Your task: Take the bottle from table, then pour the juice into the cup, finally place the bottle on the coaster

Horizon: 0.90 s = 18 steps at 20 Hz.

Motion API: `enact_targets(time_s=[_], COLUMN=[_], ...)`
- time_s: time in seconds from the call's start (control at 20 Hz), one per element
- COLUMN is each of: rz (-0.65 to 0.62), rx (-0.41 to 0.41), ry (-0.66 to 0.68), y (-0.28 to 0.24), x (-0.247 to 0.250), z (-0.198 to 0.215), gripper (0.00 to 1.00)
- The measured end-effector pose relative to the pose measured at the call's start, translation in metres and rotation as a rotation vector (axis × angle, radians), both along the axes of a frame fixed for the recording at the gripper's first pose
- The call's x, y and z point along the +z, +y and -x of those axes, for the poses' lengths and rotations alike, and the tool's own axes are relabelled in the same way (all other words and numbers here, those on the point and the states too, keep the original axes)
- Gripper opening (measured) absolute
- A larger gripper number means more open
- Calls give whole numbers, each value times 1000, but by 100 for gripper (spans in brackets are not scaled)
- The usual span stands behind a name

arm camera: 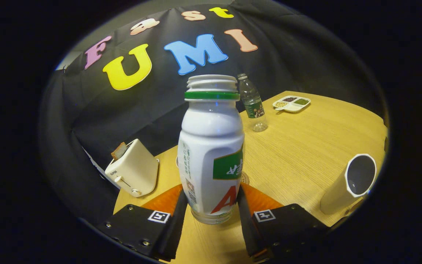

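Note:
A white juice bottle [211, 146] with a green neck ring and no cap stands upright between my fingers. My gripper [211, 198] is shut on its lower body, one finger pressing each side. Whether its base rests on the wooden table [299, 154] or hangs just above it, I cannot tell. To the right of the fingers is a white cup [350, 183] with an angular rim and a dark inside. A small round edge, perhaps the coaster [245, 179], peeks out just behind the bottle, mostly hidden by it.
A cream toaster [134, 172] holding a slice of bread sits at the table's left edge. Beyond the juice bottle stands a clear water bottle [253, 104], and further right a white divided dish [291, 103] of beans. The black cloth wall closes off the back.

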<state>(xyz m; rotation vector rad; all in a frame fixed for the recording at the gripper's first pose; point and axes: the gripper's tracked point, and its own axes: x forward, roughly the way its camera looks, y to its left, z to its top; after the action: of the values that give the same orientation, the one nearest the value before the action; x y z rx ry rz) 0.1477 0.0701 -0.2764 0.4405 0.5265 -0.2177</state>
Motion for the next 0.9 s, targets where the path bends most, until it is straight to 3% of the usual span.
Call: enact_targets(time_s=[0.45, 0.9], rz=[165, 242], rx=[-52, -31], ry=[-32, -26], y=[-19, -21], x=[-12, -34], z=[-36, -66], gripper=[68, 70])
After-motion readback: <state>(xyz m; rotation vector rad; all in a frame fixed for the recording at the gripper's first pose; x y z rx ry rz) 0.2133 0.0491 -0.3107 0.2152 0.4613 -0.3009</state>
